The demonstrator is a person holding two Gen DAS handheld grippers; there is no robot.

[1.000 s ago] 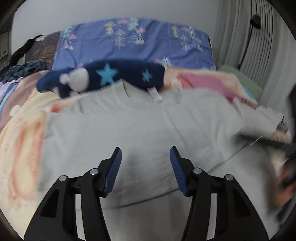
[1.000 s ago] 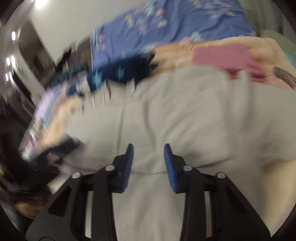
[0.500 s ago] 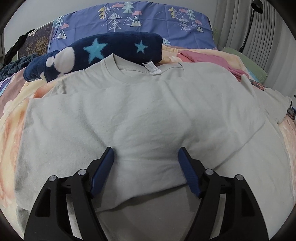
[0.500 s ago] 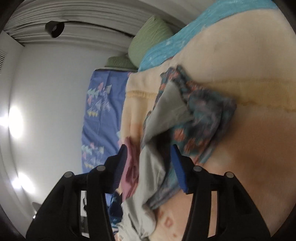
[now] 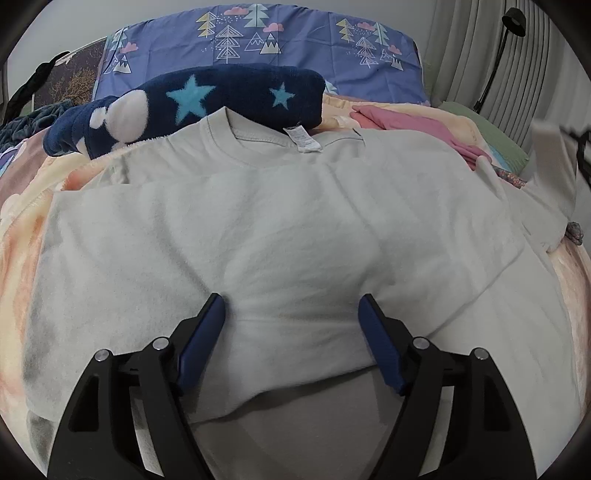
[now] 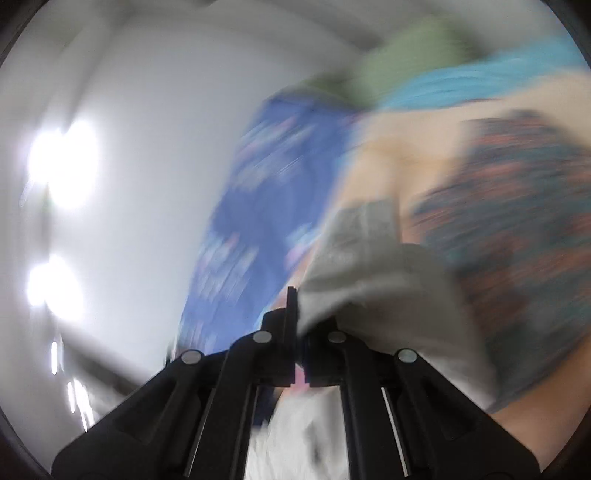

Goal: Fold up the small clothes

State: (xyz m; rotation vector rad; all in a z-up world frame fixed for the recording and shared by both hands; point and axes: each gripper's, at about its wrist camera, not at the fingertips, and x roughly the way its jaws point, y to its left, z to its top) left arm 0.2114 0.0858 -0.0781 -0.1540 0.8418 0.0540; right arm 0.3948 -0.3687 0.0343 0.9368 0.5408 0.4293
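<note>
I am folding a grey T-shirt point(image 5: 280, 229) lying flat on the bed point(image 5: 22, 229); my left gripper point(image 5: 291, 314) is hovering spread above it; my right gripper point(image 6: 295, 314) is pinching its sleeve point(image 6: 369, 273), needing carrying inward next.

One grey T-shirt point(image 5: 288, 229), one starry navy blanket point(image 5: 221, 99), two grippers (left point(image 5: 291, 314), right point(image 6: 297, 306))

- A bed point(image 5: 22, 229) under a peach blanket fills the left wrist view.
- At its head, a blue pillow point(image 5: 303, 48) printed with trees and clouds leans on a plain pale wall point(image 5: 74, 22).
- Pleated curtains point(image 5: 469, 55) hang on the right, a black lamp point(image 5: 515, 16) before them.
- The right wrist view is blurred; bright light patches point(image 6: 62, 162) glare on the wall.
</note>
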